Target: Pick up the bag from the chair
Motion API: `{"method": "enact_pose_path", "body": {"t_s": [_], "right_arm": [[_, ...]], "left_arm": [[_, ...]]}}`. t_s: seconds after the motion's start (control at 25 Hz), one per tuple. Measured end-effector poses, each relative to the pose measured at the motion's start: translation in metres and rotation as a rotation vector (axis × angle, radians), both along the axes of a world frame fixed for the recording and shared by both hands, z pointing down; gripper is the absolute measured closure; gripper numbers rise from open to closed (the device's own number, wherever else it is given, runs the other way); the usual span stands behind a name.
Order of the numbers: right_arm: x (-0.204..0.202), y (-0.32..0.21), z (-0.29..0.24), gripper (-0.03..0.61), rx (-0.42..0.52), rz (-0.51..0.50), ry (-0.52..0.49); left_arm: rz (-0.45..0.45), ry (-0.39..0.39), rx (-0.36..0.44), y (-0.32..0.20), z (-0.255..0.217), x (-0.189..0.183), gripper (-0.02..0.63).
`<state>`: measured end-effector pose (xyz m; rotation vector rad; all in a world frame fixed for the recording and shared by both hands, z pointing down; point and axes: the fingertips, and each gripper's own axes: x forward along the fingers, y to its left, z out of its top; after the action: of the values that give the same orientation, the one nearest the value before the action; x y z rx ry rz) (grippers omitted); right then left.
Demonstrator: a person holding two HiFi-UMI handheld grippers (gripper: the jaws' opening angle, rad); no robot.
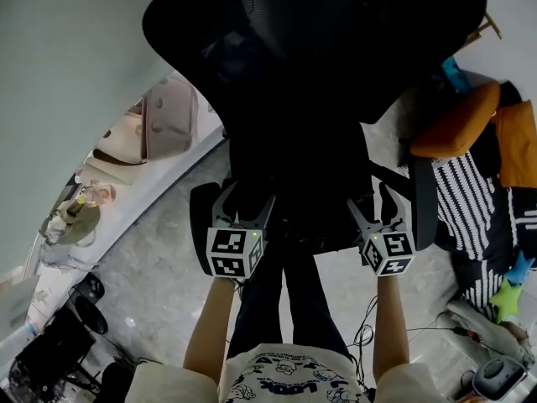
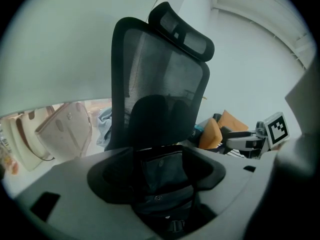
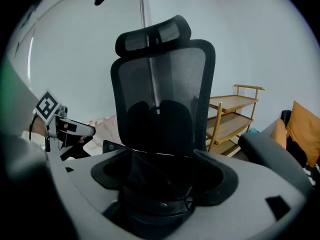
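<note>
A black mesh office chair [image 1: 319, 57] stands right in front of me. On its seat lies a black bag [image 2: 165, 176], with a strap and snap buttons showing. In the head view the bag is lost in the dark of the seat. My left gripper [image 1: 243, 208] is open at the seat's front, and its black pads [image 2: 100, 176] stand either side of the bag. My right gripper [image 1: 373, 208] is open too, with the bag [image 3: 155, 184] between its spread jaws. Neither gripper visibly closes on the bag.
Black armrests [image 1: 201, 217] flank both grippers. Beige handbags [image 1: 159, 116] sit along the wall at left. Orange cushions [image 1: 457, 120] and striped fabric [image 1: 466, 196] lie at right. A wooden shelf cart [image 3: 232, 116] stands behind the chair. Cables [image 1: 369, 334] run over the floor.
</note>
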<state>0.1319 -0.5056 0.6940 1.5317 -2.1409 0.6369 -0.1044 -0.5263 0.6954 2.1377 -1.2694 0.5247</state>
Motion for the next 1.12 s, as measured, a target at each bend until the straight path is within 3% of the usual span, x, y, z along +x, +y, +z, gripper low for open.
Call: {"method": "enact_pose_path", "body": {"t_s": [0.44,0.68,0.76,1.0,1.12], "right_arm": [[0.018,0.001,0.072,0.184,-0.090,-0.014,-0.017],[0.017,0.005,0.093,0.194,-0.125,-0.066,-0.037],[0.016,0.007,0.099,0.211,-0.138,-0.083,-0.037],[0.016,0.005,0.107,0.365,-0.130,-0.076,-0.035],[0.016,0.003,0.107,0.376,-0.121,-0.076,-0.027]], "left_arm": [[0.008,-0.007,-0.094,-0.005,0.077,0.011,0.311],[0.062,0.021,-0.103,-0.008,0.101,0.023,0.310],[0.077,0.007,-0.100,-0.009,0.106,0.025,0.310],[0.130,-0.001,-0.116,-0.007,0.117,0.032,0.324],[0.153,-0.020,-0.112,-0.005,0.121,0.034,0.430]]}}
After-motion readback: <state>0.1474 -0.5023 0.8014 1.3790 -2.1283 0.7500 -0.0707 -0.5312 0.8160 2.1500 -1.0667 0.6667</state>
